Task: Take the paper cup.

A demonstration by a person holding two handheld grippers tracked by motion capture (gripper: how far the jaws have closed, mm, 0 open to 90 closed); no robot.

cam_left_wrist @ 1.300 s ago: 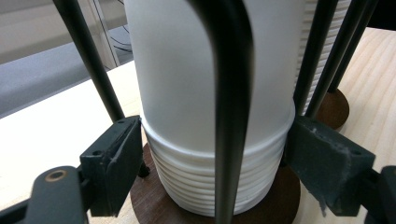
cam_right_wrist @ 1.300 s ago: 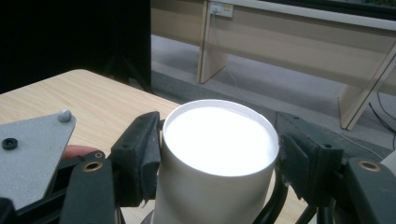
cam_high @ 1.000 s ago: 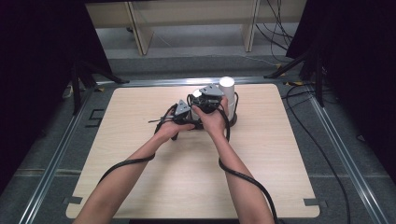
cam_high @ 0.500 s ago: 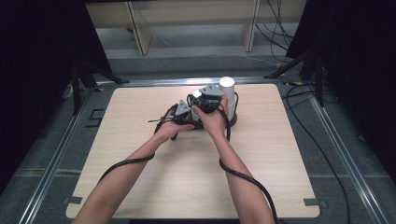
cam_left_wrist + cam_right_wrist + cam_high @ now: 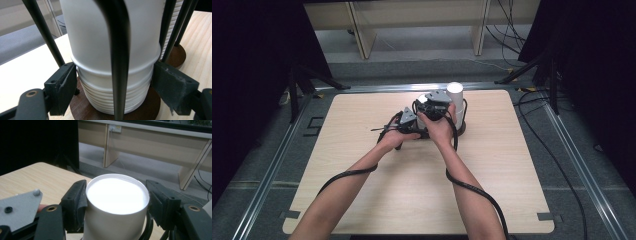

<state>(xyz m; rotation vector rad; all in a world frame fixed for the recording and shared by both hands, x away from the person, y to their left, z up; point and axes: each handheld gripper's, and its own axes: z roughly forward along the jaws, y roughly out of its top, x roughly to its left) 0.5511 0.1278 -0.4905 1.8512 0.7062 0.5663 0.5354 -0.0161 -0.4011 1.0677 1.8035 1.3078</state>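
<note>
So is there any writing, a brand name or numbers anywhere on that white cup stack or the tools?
None can be read: the stack of white cups is plain, its dark round base unmarked, and neither the left gripper nor the right gripper bears any print.

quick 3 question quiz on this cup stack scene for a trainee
1. True or false: the stack of white paper cups stands on a round dark brown wooden base.
2. Which gripper grips the stack at its top: A left, B right?
3. What upright parts stand around the stack?

Key
1. True.
2. B: the right gripper is shut on the top cup, while the left gripper sits low, near the ribbed rims, its pads at the stack's sides.
3. Thin black metal rods.
</note>
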